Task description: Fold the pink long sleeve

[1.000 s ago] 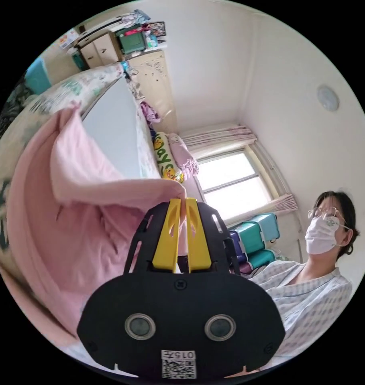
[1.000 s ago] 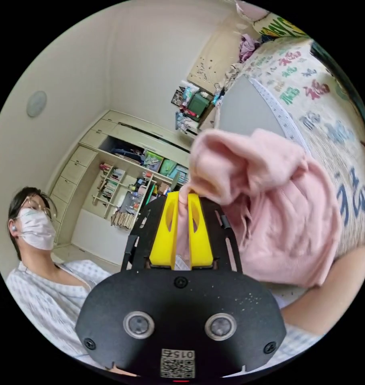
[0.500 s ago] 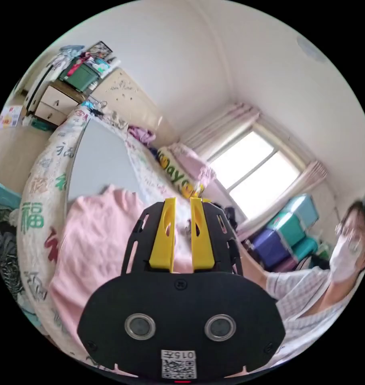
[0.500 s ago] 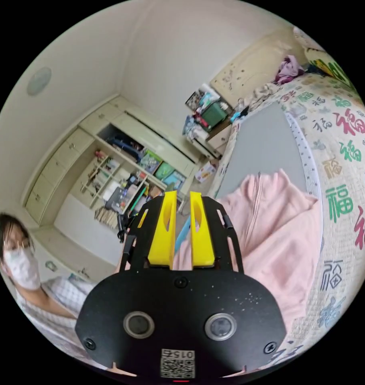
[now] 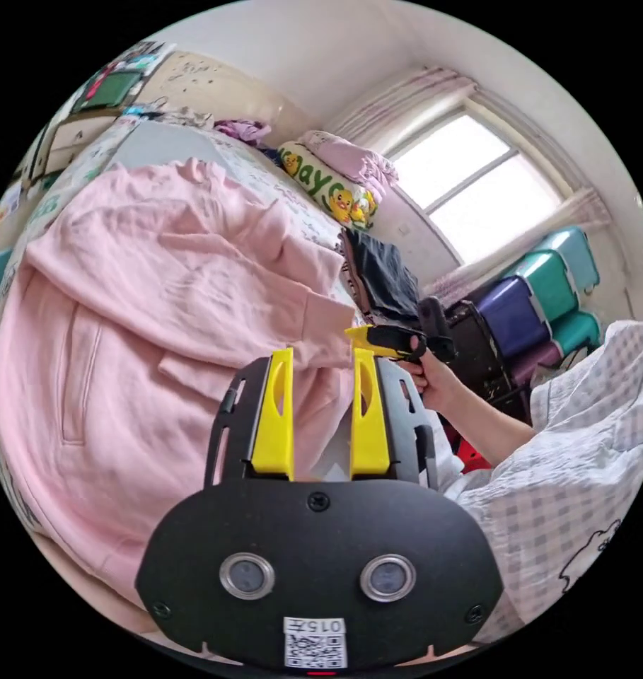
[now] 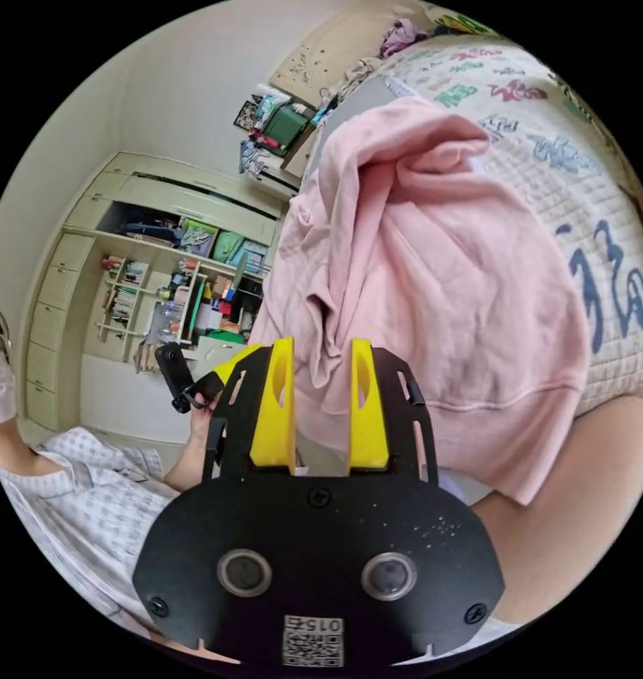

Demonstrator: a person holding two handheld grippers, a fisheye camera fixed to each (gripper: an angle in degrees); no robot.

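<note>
In the left gripper view the black housing at the bottom covers the near hem of the pink long sleeve [image 5: 144, 297], and the garment's left side runs out at the frame's left edge. The other tongs [image 5: 381, 341], right of centre, show side-on, so their gap cannot be judged. In the right gripper view the person [image 6: 73, 481] is cut by the left edge, and the goods on the shelves [image 6: 158, 297] are too small to tell

I saw a plain pink long sleeve [image 5: 144, 297] on a cream quilt [image 6: 569, 163] printed with coloured characters. My grippers' jaws were yellow.
</note>
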